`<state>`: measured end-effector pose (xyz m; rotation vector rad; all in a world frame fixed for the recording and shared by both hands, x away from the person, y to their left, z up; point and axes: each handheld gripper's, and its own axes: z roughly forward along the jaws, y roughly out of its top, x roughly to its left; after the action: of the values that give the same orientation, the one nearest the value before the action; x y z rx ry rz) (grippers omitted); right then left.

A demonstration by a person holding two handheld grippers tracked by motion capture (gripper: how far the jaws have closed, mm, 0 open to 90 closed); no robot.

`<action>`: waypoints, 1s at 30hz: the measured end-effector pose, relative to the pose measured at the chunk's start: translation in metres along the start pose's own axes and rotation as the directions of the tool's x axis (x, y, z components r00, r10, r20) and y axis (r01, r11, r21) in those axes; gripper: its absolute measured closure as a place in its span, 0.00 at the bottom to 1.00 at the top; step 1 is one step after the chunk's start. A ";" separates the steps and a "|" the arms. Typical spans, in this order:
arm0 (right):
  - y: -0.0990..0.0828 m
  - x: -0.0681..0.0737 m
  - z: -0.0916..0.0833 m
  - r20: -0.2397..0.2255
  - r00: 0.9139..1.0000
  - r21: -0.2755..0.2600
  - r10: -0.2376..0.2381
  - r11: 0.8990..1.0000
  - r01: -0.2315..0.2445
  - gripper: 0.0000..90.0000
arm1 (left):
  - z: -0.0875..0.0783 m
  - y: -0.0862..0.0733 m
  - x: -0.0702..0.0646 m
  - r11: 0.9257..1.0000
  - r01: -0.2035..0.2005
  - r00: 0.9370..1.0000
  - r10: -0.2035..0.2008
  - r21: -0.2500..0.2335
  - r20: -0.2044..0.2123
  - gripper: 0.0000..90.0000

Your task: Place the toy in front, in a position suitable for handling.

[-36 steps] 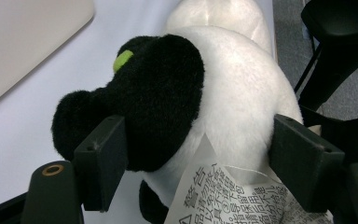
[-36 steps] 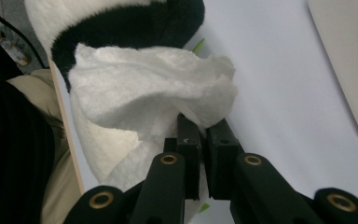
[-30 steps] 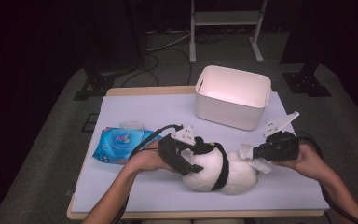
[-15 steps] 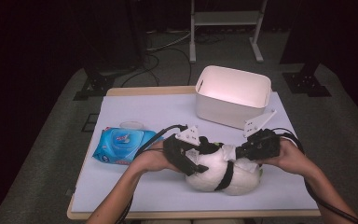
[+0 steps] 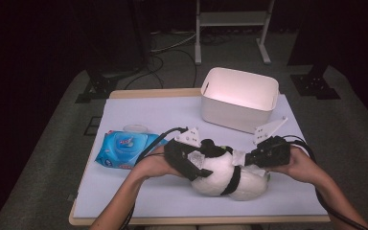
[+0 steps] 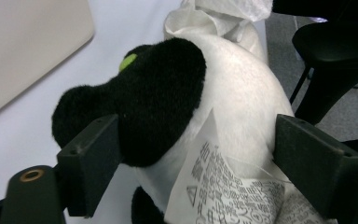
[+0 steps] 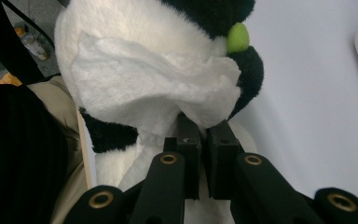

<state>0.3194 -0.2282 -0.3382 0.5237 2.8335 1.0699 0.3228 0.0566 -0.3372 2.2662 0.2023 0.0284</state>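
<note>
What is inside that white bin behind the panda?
The bin looks empty: its bare pinkish-white inner walls and part of the floor show. Its near wall hides the floor just behind it.

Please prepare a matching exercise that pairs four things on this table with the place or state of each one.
Things:
1. plush toy
2. white wipe
3. blue wipes pack
4. white bin

Places or states:
A. stands at the far right of the table
B. lies flat near the table's left edge
C. pinched in the right gripper, pressed on the plush
D. sits between the wide jaws of the left gripper

Pairs: 1-D, 2-C, 3-B, 4-A
</note>
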 end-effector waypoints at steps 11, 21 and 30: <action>-0.012 0.000 -0.009 0.015 1.000 -0.023 0.028 0.999 -0.027 0.94 | 0.006 -0.003 -0.004 1.000 0.011 0.999 -0.012 0.026 0.041 0.14; -0.014 -0.002 -0.013 -0.012 0.999 -0.059 0.052 0.997 -0.052 0.94 | 0.010 0.000 -0.006 1.000 -0.014 0.998 0.013 0.013 0.059 0.25; 0.012 -0.006 -0.017 -0.011 1.000 -0.077 0.012 0.997 -0.013 0.94 | 0.009 0.002 -0.008 0.999 -0.036 0.998 0.035 0.015 0.058 0.28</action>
<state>0.3260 -0.2326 -0.3176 0.5314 2.7885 1.1822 0.3162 0.0473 -0.3414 2.2833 0.1324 -0.0205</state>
